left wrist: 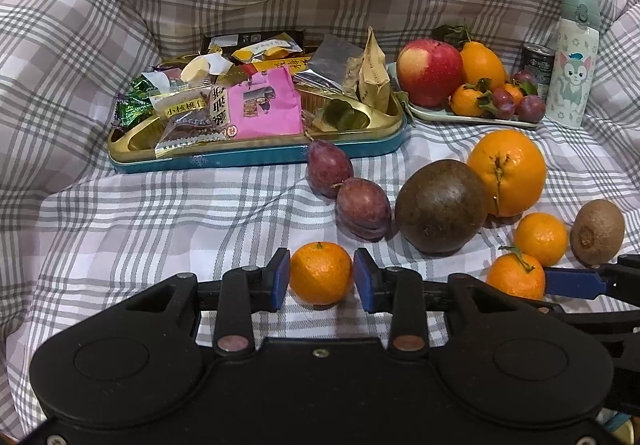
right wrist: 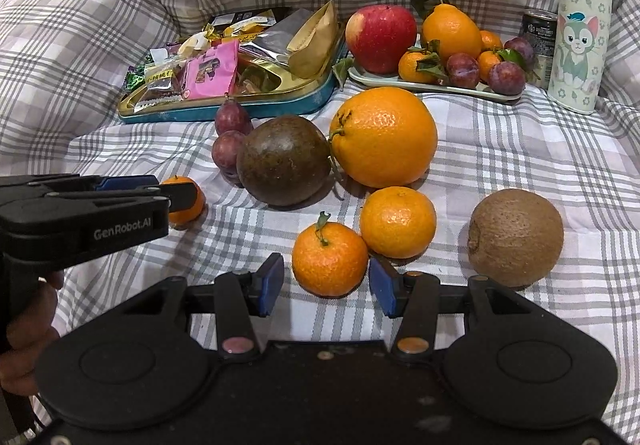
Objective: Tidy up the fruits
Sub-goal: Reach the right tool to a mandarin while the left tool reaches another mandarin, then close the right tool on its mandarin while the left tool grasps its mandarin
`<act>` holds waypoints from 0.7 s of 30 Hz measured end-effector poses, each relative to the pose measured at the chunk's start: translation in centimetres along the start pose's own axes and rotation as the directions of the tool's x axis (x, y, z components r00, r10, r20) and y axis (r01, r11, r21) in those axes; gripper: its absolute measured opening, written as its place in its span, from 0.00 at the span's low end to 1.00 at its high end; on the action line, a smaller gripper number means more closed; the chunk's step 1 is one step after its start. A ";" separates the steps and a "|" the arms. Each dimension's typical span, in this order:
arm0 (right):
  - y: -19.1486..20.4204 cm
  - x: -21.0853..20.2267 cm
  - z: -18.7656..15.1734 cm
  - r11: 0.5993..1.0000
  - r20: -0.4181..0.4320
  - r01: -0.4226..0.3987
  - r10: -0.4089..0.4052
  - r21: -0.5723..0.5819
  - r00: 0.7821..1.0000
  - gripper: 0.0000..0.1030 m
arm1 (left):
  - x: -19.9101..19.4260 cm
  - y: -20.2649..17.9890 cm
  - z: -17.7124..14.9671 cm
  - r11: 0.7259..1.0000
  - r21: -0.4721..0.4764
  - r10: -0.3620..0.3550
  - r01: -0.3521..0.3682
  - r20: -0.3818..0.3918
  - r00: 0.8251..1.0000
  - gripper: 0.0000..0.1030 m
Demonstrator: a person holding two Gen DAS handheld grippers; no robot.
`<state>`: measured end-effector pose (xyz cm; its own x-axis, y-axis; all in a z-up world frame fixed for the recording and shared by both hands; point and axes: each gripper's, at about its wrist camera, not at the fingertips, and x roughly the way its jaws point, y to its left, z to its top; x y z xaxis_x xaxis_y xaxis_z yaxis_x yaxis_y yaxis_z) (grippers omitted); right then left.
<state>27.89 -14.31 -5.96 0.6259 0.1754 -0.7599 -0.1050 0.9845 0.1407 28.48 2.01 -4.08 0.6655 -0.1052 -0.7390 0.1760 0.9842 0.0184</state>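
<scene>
Loose fruit lies on a grey-and-white checked cloth (left wrist: 168, 213): a small round orange mandarin (left wrist: 321, 273), a stemmed small mandarin with a green leaf stub (right wrist: 329, 259), a plain third mandarin (right wrist: 397, 222), a fuzzy brown kiwi (right wrist: 515, 237), a large glossy orange (right wrist: 383, 137), a dark brown-purple round fruit (right wrist: 284, 160) and two purple plums (left wrist: 347, 193). Behind them a pale green plate (right wrist: 424, 85) already carries a red apple (right wrist: 381, 37) with more citrus and plums.

The left hand-held gripper (left wrist: 321, 279) brackets the small round mandarin, its blue pads (left wrist: 281, 277) just beside the peel with slim gaps, not clamped. The right hand-held gripper (right wrist: 326, 285) stands wider open around the stemmed mandarin, touching nothing. Both sit low over the cloth, pointing level toward the plate; the left one's holding hand (right wrist: 28, 329) shows in the right wrist view.
</scene>
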 end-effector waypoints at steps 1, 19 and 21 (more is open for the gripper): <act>0.1 0.0 0.0 1.000 0.001 0.003 -0.003 -0.003 1.000 0.49 | 0.0 0.0 0.0 1.000 -0.002 0.000 0.000 0.000 1.000 0.45; 0.0 -2.0 -0.6 1.000 0.036 -0.005 0.006 -0.016 0.999 0.43 | -0.2 0.5 -0.2 0.998 -0.063 -0.018 0.018 -0.005 1.000 0.42; -0.1 -2.5 -0.7 1.000 0.041 -0.007 0.007 -0.011 0.999 0.43 | -0.6 0.5 -0.4 0.997 -0.070 -0.026 0.025 -0.013 1.000 0.42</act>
<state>25.80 -14.84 -4.51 0.6564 0.1819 -0.7322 -0.1175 0.9833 0.1389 27.91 2.61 -3.87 0.6515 -0.1285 -0.7477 0.1414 0.9888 -0.0467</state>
